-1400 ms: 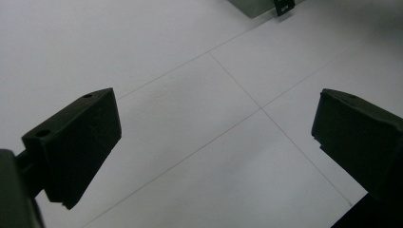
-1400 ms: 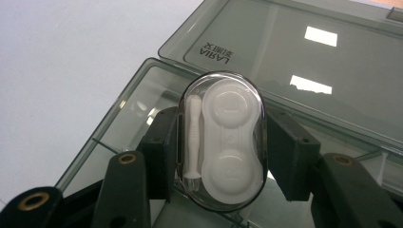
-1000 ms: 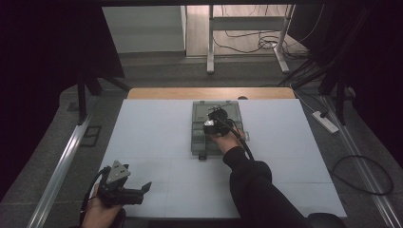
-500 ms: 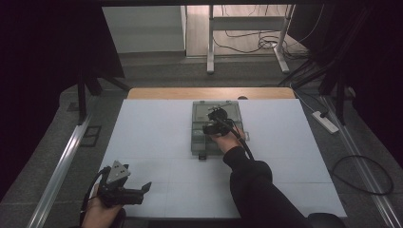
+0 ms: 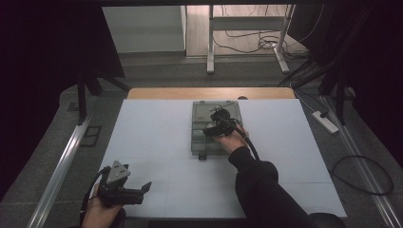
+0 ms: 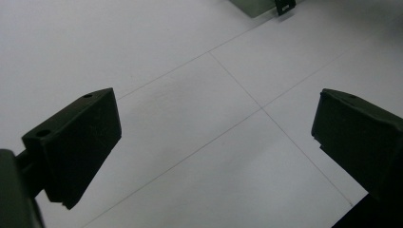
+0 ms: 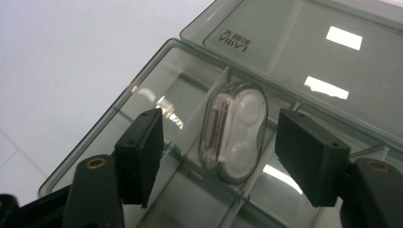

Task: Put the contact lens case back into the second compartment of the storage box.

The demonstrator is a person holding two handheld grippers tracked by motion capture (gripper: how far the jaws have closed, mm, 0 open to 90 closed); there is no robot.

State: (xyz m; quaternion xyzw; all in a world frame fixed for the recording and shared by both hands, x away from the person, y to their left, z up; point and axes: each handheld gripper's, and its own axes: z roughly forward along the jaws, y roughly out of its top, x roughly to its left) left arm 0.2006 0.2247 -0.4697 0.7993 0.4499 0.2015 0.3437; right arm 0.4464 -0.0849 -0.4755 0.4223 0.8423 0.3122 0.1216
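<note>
With its jaws just opened off the small clear oval plastic case point(image 7: 234, 137) now resting in the smoky divided organiser box point(image 7: 142, 90), the right gripper point(image 7: 218, 159) likely must lift clear next.

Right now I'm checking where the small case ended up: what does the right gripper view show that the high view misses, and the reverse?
Right gripper view: a small clear earbud-style case lying in a compartment of the organizer box, between the right claw's open jaws, untouched. High view: the left claw low over the white table, wide open. Both: box, right claw.
</note>
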